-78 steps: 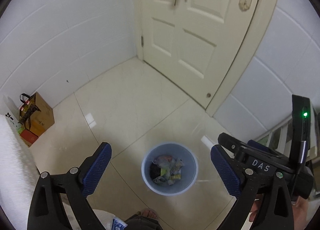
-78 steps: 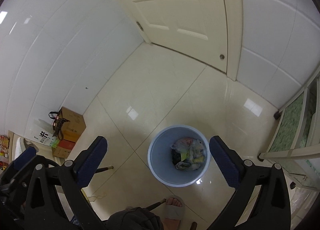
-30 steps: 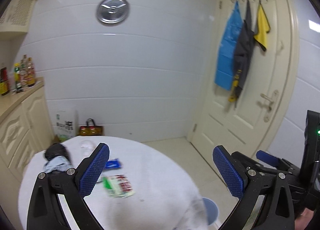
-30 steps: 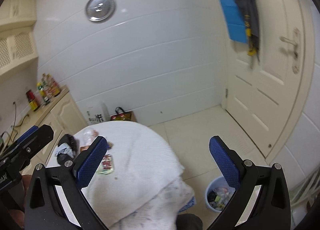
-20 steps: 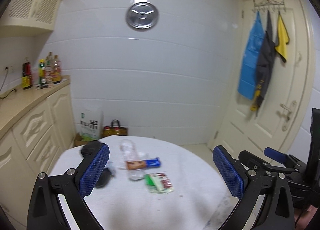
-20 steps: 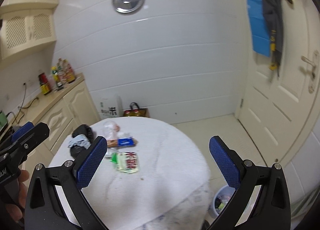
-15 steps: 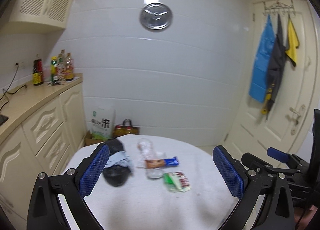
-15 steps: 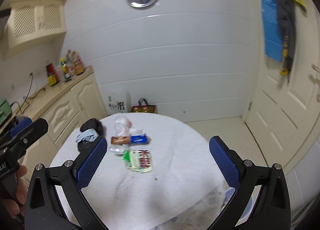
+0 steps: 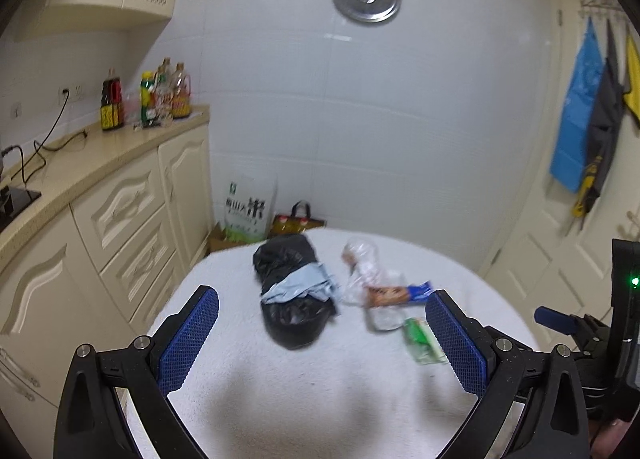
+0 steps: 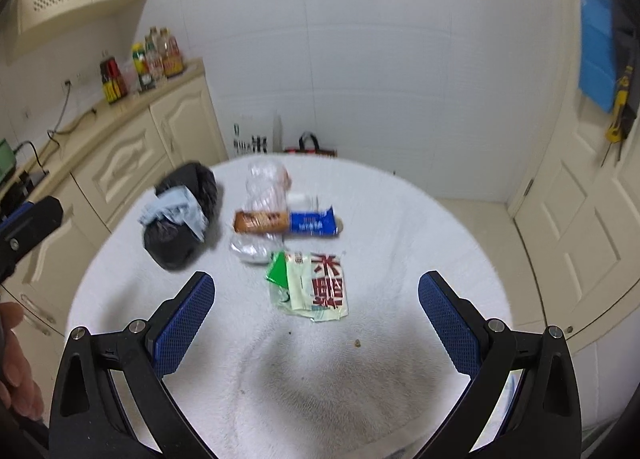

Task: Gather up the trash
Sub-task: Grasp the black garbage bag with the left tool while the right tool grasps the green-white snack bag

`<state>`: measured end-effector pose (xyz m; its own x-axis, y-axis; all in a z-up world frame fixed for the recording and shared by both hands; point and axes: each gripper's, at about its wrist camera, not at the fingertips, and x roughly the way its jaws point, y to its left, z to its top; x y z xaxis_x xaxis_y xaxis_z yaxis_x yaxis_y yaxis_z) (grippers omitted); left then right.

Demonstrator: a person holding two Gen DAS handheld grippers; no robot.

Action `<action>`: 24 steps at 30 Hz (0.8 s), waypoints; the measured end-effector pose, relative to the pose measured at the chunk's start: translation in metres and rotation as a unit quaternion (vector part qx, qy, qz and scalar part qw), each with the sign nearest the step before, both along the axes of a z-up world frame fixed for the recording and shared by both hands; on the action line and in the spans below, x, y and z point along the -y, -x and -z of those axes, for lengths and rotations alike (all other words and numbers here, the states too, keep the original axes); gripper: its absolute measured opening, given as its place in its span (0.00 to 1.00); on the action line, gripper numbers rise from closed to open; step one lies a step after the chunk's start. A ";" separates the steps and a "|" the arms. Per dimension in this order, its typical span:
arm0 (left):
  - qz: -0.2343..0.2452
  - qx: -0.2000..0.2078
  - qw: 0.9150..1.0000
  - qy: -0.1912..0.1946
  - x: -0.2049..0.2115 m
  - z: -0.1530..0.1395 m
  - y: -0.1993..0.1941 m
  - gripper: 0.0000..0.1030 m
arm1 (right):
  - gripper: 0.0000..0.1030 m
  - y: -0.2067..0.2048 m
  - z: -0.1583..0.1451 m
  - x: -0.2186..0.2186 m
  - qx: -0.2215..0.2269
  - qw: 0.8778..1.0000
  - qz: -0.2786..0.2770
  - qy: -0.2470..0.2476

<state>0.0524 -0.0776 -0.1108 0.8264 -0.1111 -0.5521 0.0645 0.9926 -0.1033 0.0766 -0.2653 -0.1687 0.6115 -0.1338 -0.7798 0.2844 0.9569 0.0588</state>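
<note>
Trash lies on a round table under a white cloth (image 9: pixel 320 387) (image 10: pixel 400 227). A black plastic bag (image 9: pixel 290 291) (image 10: pixel 182 215) with a pale blue rag lies at the left. Beside it are a crumpled clear bottle (image 9: pixel 366 279) (image 10: pixel 266 187), an orange-and-blue snack wrapper (image 9: pixel 398 293) (image 10: pixel 286 221) and a green-and-white packet (image 9: pixel 422 341) (image 10: pixel 314 285). My left gripper (image 9: pixel 322 339) hangs open above the near cloth, facing the black bag. My right gripper (image 10: pixel 316 323) is open too, just short of the packet. Neither holds anything.
Cream cabinets with a countertop (image 9: pixel 80 163) and several sauce bottles (image 9: pixel 160 99) run along the left wall. A rice sack (image 9: pixel 246 215) and a handled bag (image 9: pixel 298 219) stand on the floor behind the table. A door (image 10: pixel 592 199) with hanging cloths is at the right.
Both cameras swung up from the floor bin to the table, then left and closer to the trash. Both grippers stayed open and empty throughout.
</note>
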 end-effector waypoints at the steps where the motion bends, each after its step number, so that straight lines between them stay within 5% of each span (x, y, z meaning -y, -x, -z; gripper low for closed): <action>1: -0.002 -0.008 1.000 -0.003 0.002 0.003 -0.011 0.99 | 1.00 -0.004 0.007 0.001 -0.007 1.000 0.000 -0.002; 17: -0.031 -0.109 0.992 -0.059 0.067 0.072 -0.193 0.99 | 0.98 -0.065 0.093 0.013 -0.084 0.995 -0.011 -0.046; 24: -0.041 -0.135 0.988 -0.062 0.097 0.100 -0.267 0.98 | 0.75 -0.072 0.104 0.004 -0.093 0.995 -0.025 -0.026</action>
<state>0.3199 -0.1745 -0.2104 0.6510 0.0317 -0.7584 -0.0298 0.9994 0.0162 0.1488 -0.2695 -0.2726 0.4602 -0.0631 -0.8855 0.2463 0.9674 0.0591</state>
